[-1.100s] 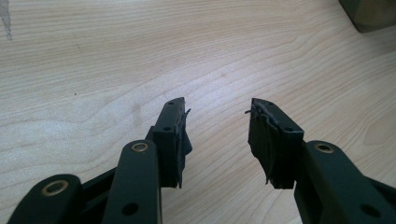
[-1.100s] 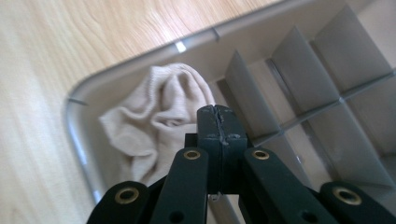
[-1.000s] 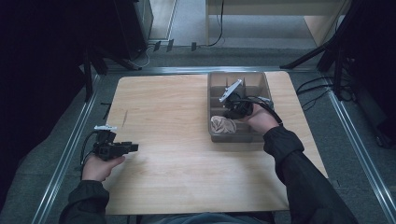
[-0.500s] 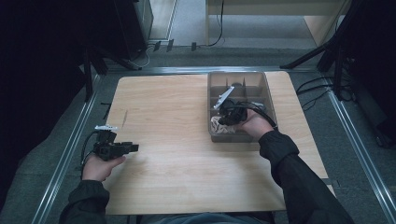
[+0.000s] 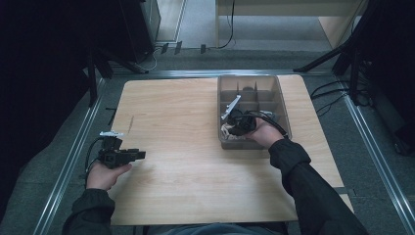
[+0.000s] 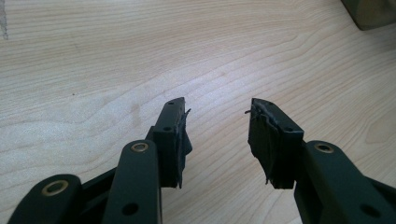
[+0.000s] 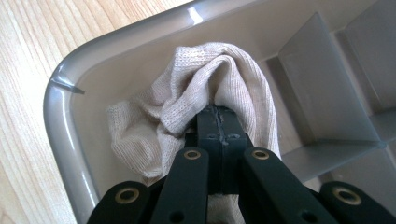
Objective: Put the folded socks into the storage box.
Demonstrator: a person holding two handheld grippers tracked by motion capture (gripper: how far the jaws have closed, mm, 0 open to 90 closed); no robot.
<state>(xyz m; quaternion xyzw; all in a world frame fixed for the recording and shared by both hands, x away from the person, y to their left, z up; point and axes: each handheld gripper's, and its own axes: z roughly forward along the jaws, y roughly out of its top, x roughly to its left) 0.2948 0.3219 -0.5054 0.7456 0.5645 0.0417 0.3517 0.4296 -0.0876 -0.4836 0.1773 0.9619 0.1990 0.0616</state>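
Observation:
A beige knitted cloth (image 7: pixel 154 121) lies bunched in the near left compartment of a grey divided tray (image 7: pixel 60 116). My right gripper (image 7: pixel 217 112) has its jaws shut, and the fabric gathers around its tips. From above, the right gripper (image 5: pixel 235 128) points down into that corner of the tray (image 5: pixel 285 105), over the cloth (image 5: pixel 227 132). My left gripper (image 5: pixel 142 155) rests low at the table's left edge. Its jaws stand apart with nothing between them, over bare wood (image 6: pixel 217 109).
The tray sits at the far right of the wooden table (image 5: pixel 186 147) and has several compartments behind the cloth. Metal rails (image 5: pixel 73 156) run along both sides of the table. Cables and dark stands lie on the floor beyond.
My right hand has come toward the near left corner of the tray and sunk lower into it with the cloth. The left hand has stayed still.

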